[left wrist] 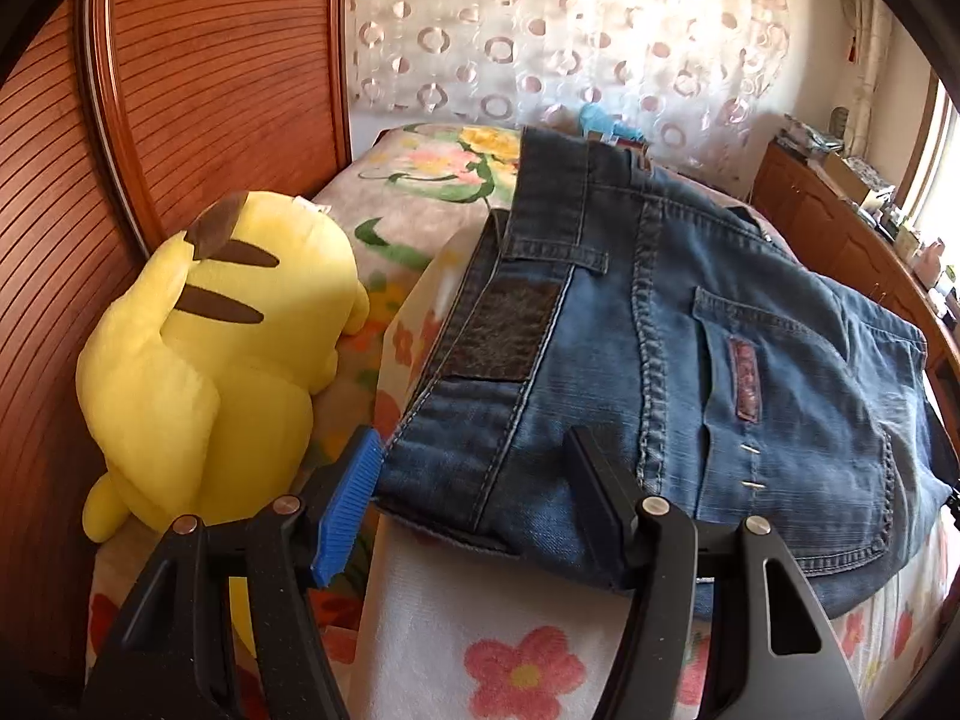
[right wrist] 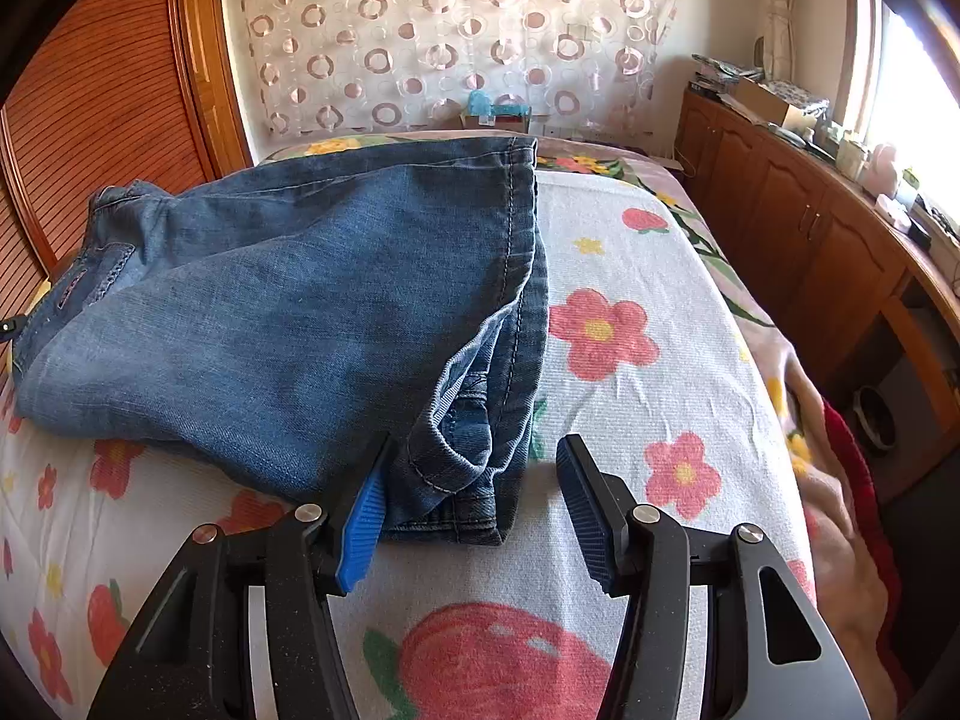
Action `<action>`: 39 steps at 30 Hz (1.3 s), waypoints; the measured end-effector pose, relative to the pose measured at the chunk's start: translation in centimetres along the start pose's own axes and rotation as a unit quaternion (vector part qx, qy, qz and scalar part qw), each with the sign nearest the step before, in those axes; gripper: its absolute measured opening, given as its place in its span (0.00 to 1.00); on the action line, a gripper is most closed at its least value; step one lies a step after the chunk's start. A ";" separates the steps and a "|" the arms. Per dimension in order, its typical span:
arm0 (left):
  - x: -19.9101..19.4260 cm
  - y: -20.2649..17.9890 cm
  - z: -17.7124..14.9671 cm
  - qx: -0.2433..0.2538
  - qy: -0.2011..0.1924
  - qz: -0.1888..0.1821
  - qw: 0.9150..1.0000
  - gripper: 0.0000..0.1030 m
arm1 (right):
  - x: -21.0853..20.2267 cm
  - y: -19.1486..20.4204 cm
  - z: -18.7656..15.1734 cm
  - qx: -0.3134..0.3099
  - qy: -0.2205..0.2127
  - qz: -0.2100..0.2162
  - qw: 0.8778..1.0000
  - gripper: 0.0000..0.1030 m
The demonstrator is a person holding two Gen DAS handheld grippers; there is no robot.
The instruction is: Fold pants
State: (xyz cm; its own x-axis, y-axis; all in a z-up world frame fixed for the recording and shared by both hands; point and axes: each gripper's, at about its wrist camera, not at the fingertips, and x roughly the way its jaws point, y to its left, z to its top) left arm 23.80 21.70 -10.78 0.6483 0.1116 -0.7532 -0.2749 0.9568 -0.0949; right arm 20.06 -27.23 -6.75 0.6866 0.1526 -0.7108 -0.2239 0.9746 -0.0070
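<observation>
Left wrist view: the left gripper stands partly spread at the waistband end of the jeans. Its blue ribbed pad sits just outside the left edge of the denim, and the dark finger on the other side lies over the cloth near the centre seam. The corner of the waistband lies between the two, but the pads do not press on it, so the gripper holds nothing. The jeans lie folded on a white towel with red flowers, back pocket and a dark leather patch facing up. A yellow plush toy lies just beside the towel on the left, against a slatted wooden headboard.

In the right wrist view, the right gripper is also about half spread, at the hem end of the jeans. Its left blue pad touches the edge of the denim near the bunched hems, while the right pad stands apart from the cloth over the bare towel. The rumpled hem corner lies between the fingers, yet nothing is clamped. The jeans stretch away up and to the left, the trouser legs doubled over the seat. The towel is spread on a bed; a wooden cabinet runs along the right wall under a bright window, and a curtain with ring patterns hangs behind the bed.
</observation>
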 end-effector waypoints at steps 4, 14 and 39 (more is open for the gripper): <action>0.5 0.1 -0.1 -0.007 0.015 0.002 1.000 0.62 | 0.0 0.0 0.0 0.001 0.000 0.001 1.000 0.55; 0.7 0.0 -0.3 0.009 0.013 0.004 1.000 0.38 | -0.8 -0.3 0.9 -0.004 -0.002 0.062 0.998 0.10; -12.8 -4.2 1.8 0.042 -0.124 -0.078 0.988 0.10 | -8.1 -0.5 2.1 -0.038 -0.125 0.024 0.991 0.06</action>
State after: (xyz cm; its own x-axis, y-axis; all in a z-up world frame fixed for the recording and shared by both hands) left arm 17.88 16.75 0.43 0.8350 0.0128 -0.5501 -0.1047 0.9852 -0.1361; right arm 16.05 -28.60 0.45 0.8215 0.2445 -0.5152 -0.3059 0.9514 -0.0362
